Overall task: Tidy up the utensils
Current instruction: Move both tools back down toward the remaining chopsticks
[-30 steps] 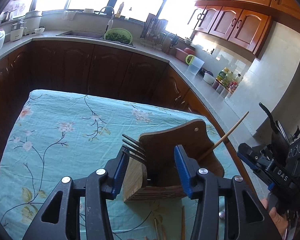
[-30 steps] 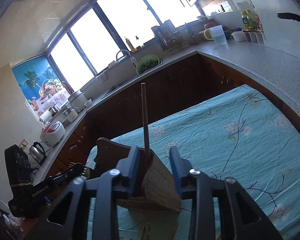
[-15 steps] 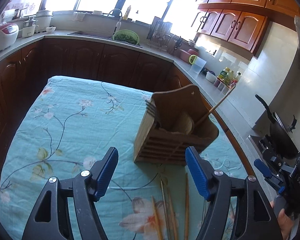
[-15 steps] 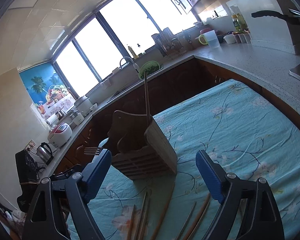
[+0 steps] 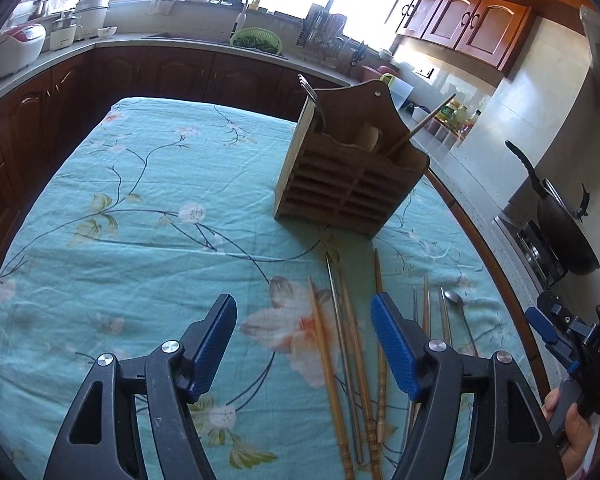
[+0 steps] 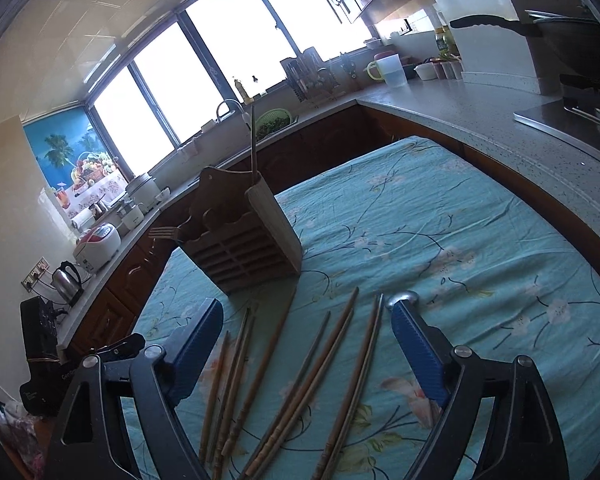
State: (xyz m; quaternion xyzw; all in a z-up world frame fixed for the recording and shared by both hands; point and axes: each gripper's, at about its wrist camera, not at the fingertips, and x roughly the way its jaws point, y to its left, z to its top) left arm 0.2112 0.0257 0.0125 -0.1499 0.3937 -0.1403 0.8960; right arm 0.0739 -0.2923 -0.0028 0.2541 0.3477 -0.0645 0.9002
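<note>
Near far table edge (image 5: 204,106): holder (image 5: 340,188); both tools gaping, unloaded.

chopsticks (image 5: 332,364) cut off at bottom edge, fork (image 5: 311,96) handle hidden inside wooden holder (image 5: 340,184)

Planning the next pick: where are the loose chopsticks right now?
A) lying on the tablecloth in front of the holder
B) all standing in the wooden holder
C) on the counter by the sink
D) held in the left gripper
A: the chopsticks lie flat on the tablecloth in front of the wooden holder, and both grippers are open and empty.

Chopsticks (image 5: 342,344) crowd cloth before holder (image 5: 348,176) — left side open.
</note>
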